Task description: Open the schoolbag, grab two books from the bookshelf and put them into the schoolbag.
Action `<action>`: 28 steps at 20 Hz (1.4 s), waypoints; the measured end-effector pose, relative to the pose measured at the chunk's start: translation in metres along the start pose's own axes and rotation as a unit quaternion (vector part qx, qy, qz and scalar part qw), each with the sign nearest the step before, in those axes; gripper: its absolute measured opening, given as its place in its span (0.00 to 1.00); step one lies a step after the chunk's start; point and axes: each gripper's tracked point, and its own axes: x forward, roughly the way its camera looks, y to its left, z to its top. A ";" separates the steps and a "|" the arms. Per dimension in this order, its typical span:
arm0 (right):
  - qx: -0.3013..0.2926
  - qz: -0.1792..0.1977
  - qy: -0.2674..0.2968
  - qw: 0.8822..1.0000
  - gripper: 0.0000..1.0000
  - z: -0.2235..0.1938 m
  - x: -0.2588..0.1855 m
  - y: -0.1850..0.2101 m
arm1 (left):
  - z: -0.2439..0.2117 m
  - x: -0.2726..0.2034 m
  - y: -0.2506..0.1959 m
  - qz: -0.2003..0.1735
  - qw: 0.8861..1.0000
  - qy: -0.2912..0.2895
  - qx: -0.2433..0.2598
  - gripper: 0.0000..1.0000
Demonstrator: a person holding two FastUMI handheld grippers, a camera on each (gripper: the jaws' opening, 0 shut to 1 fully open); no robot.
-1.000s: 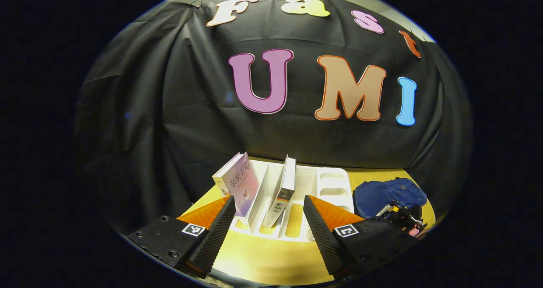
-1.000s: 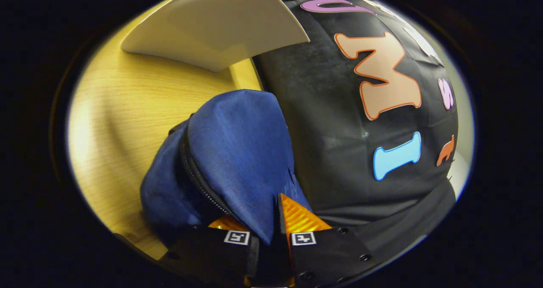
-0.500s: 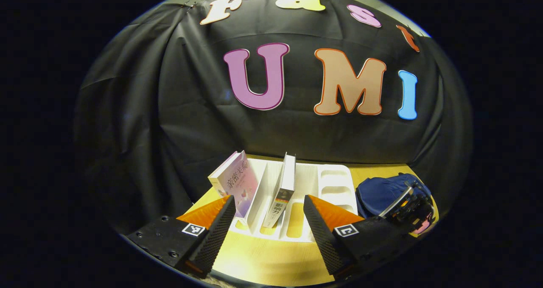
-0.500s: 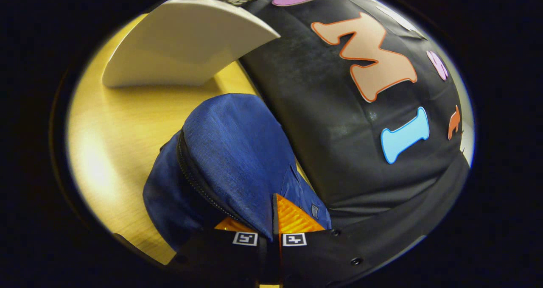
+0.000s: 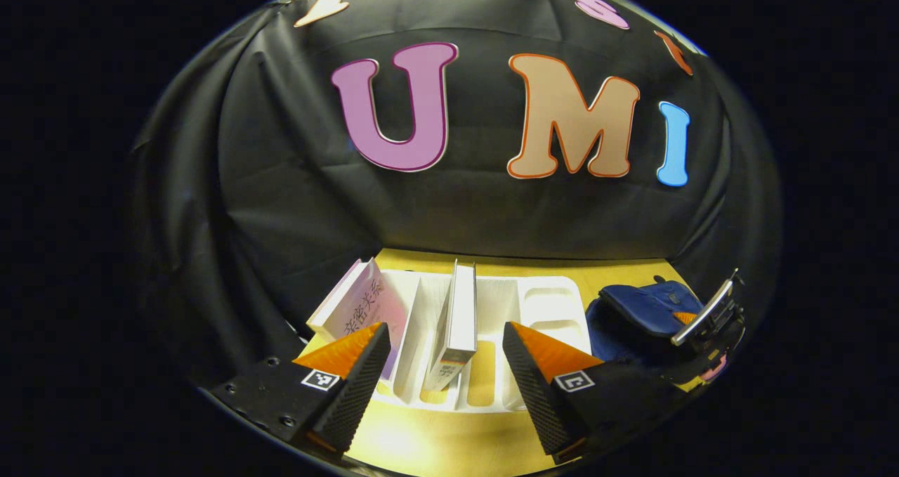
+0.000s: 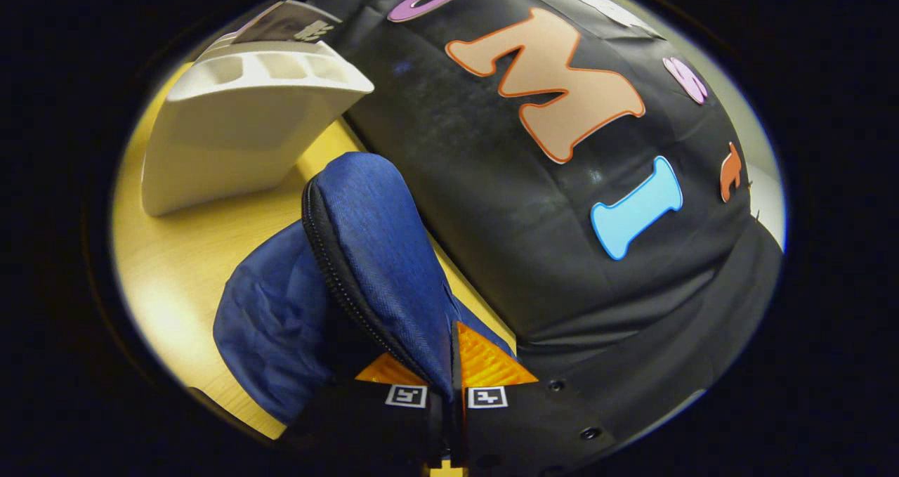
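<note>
1. Left gripper view: the left gripper (image 5: 442,354) hovers wide open and holding nothing, just in front of the white bookshelf (image 5: 555,301) on the wooden table (image 5: 435,449). An upright book (image 5: 458,319) stands in a middle slot, straight between the fingers; a second, leaning book (image 5: 358,301) rests at the shelf's left end. To grip well, the fingers should straddle the upright book's spine and stay off the slot dividers beside it. Far right, the blue schoolbag (image 5: 650,301) lies near the shelf, with the right gripper (image 5: 702,315) on it.

2. Right gripper view: the right gripper (image 6: 451,386) is clamped on the schoolbag's flap (image 6: 383,252), lifting it along the zipper (image 6: 337,266). Holding the flap high keeps the mouth open. The bookshelf (image 6: 232,133) stands just beyond; the booth's wall (image 6: 491,203) crowds the bag's far side.
</note>
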 end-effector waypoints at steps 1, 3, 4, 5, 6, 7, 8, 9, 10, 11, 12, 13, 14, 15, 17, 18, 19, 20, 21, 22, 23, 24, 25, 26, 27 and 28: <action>0.009 -0.003 0.000 1.000 0.08 0.002 -0.001 -0.005 | 0.001 0.009 -0.001 -0.007 1.000 0.010 0.007 0.94; 0.023 -0.010 0.003 1.000 0.08 0.004 -0.001 -0.012 | -0.003 0.023 -0.003 -0.020 0.999 0.040 0.017 0.94; 0.029 -0.012 0.004 1.000 0.07 0.005 -0.001 -0.013 | -0.008 0.030 -0.008 -0.034 0.998 0.059 0.020 0.94; 0.035 -0.011 0.007 0.999 0.07 0.005 0.000 -0.014 | -0.012 0.038 -0.015 -0.052 0.996 0.076 0.019 0.94; 0.042 -0.010 0.008 0.999 0.07 0.006 0.001 -0.017 | -0.018 0.042 -0.018 -0.066 0.993 0.099 0.020 0.94; 0.048 -0.009 0.010 0.999 0.07 0.007 0.002 -0.019 | -0.023 0.049 -0.020 -0.077 0.990 0.121 0.018 0.94; 0.054 -0.010 0.010 0.998 0.07 0.007 0.002 -0.021 | -0.029 0.055 -0.020 -0.081 0.986 0.145 0.017 0.94; 0.060 -0.011 0.010 0.998 0.07 0.007 0.001 -0.023 | -0.032 0.061 -0.020 -0.083 0.983 0.165 0.018 0.93; 0.066 -0.012 0.010 0.998 0.07 0.007 0.000 -0.026 | -0.036 0.065 -0.018 -0.082 0.979 0.186 0.022 0.93; 0.073 -0.013 0.010 0.997 0.07 0.007 -0.001 -0.028 | -0.042 0.070 -0.017 -0.086 0.974 0.206 0.029 0.93; 0.080 -0.014 0.010 0.997 0.07 0.007 -0.001 -0.030 | -0.050 0.075 -0.014 -0.087 0.969 0.227 0.039 0.92; 0.084 -0.014 0.010 0.996 0.07 0.007 -0.001 -0.031 | -0.055 0.078 -0.013 -0.088 0.964 0.246 0.046 0.92; 0.086 -0.015 0.009 0.996 0.07 0.007 -0.002 -0.032 | -0.059 0.082 -0.010 -0.087 0.959 0.263 0.053 0.92; 0.086 -0.015 0.008 0.996 0.07 0.006 -0.002 -0.032 | -0.062 0.087 -0.008 -0.088 0.955 0.277 0.059 0.91; 0.089 -0.014 0.008 0.996 0.05 0.005 -0.003 -0.032 | -0.070 0.093 0.002 -0.089 0.944 0.307 0.079 0.87; 0.089 -0.013 0.007 0.996 0.08 0.005 -0.004 -0.032 | -0.073 0.096 0.005 -0.091 0.938 0.322 0.087 0.83; 0.091 -0.013 0.006 0.996 0.07 0.004 -0.004 -0.032 | -0.077 0.099 0.007 -0.092 0.933 0.336 0.091 0.82; 0.094 -0.013 0.005 0.995 0.05 0.003 -0.004 -0.033 | -0.080 0.101 0.008 -0.096 0.926 0.354 0.092 0.81; 0.097 -0.013 0.006 0.995 0.05 0.004 -0.005 -0.034 | -0.084 0.102 0.008 -0.100 0.919 0.370 0.090 0.80; 0.100 -0.013 0.006 0.995 0.05 0.003 -0.005 -0.033 | -0.087 0.105 0.009 -0.100 0.912 0.388 0.086 0.78; 0.101 -0.014 0.005 0.995 0.05 0.003 -0.006 -0.033 | -0.093 0.105 0.011 -0.098 0.906 0.405 0.080 0.77; 0.101 -0.015 0.004 0.995 0.05 0.003 -0.006 -0.035 | -0.097 0.109 0.012 -0.099 0.900 0.418 0.075 0.74; 0.103 -0.015 0.004 0.995 0.05 0.004 -0.006 -0.036 | -0.102 0.112 0.016 -0.097 0.896 0.428 0.073 0.71; 0.104 -0.016 0.005 0.994 0.05 0.003 -0.006 -0.035 | -0.106 0.116 0.020 -0.088 0.891 0.438 0.074 0.63; 0.106 -0.016 0.005 0.994 0.07 0.003 -0.007 -0.035 | -0.109 0.117 0.026 -0.079 0.886 0.450 0.077 0.57; 0.109 -0.018 0.005 0.994 0.05 0.002 -0.007 -0.035 | -0.112 0.119 0.028 -0.078 0.882 0.459 0.074 0.48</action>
